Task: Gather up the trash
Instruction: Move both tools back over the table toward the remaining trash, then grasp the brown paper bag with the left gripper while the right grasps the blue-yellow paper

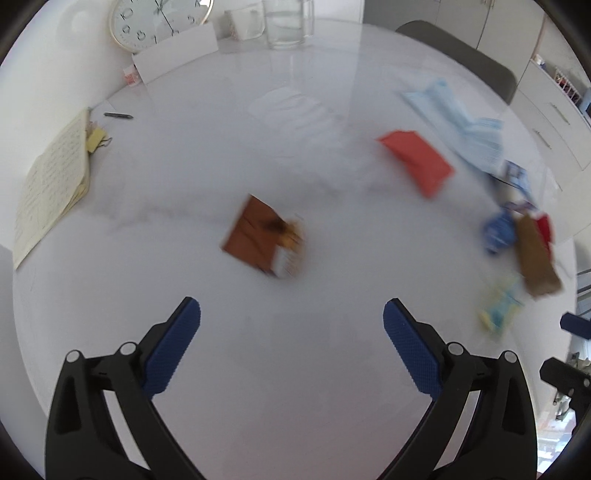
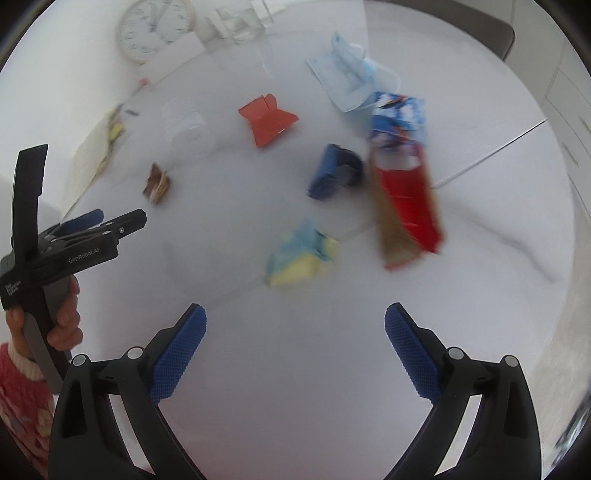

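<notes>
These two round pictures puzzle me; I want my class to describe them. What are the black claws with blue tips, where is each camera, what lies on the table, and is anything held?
Each picture comes from a fisheye camera on a hand-held gripper, looking along its two blue-padded fingers. The left gripper and right gripper are both open and hold nothing. The right view also shows the person's hand holding the left tool. On the white table lies blurred trash: a brown wrapper, a red packet, a blue crumpled wrapper, a yellow-blue wrapper and a red-brown packet. A clock and notebook stand aside.
</notes>
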The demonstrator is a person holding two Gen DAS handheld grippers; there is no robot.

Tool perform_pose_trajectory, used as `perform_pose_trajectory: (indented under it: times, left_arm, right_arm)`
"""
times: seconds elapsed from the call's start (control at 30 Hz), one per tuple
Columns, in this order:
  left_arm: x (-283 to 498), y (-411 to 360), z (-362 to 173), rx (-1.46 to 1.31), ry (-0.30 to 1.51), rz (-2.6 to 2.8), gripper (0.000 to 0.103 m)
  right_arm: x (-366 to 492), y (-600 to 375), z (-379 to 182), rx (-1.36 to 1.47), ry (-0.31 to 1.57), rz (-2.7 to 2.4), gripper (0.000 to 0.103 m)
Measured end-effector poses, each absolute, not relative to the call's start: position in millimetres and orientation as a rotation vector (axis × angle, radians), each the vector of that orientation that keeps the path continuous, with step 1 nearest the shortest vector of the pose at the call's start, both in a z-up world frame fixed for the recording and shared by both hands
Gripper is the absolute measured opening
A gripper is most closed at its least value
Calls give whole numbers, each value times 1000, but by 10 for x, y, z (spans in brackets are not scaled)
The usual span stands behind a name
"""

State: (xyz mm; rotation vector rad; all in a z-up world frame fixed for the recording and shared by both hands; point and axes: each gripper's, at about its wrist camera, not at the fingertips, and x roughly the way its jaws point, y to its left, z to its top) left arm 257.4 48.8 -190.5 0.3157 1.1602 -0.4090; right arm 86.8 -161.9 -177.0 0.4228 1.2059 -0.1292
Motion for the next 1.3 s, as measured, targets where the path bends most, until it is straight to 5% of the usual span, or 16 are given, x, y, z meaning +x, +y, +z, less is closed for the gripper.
perform_pose_trajectory:
  times: [0.37, 0.53, 0.67, 0.77, 1.17, 1.23, 1.3]
  left_arm:
    - [3199, 369, -2346, 386, 1200, -529, 93]
    - [3337, 371, -2306, 376, 1158, -565, 61]
    - [3382, 357, -2267, 347, 1146, -593, 55]
    - [3331, 368, -2220, 335, 1141, -613, 39]
    - [3214, 646, -2081, 241, 1156, -603, 35]
    - [3205, 718, -2048, 215, 1158, -603, 35]
    - [3216, 730, -2023, 209, 1159, -600, 35]
  right_arm:
    - [1304, -1445, -2050, 454, 1299, -266, 97]
    - [1305, -1473, -2020, 441, 1286, -270, 97]
    - [1259, -1532, -2003, 478, 1266, -258, 97]
    - [1216, -1572, -2016, 498, 1267, -247, 97]
    - [1295, -1523, -2159, 452, 1321, -269, 90]
    - [1343, -1504, -2205, 447, 1331, -273, 82]
    - [1366, -1469, -2234, 430, 1334, -268, 55]
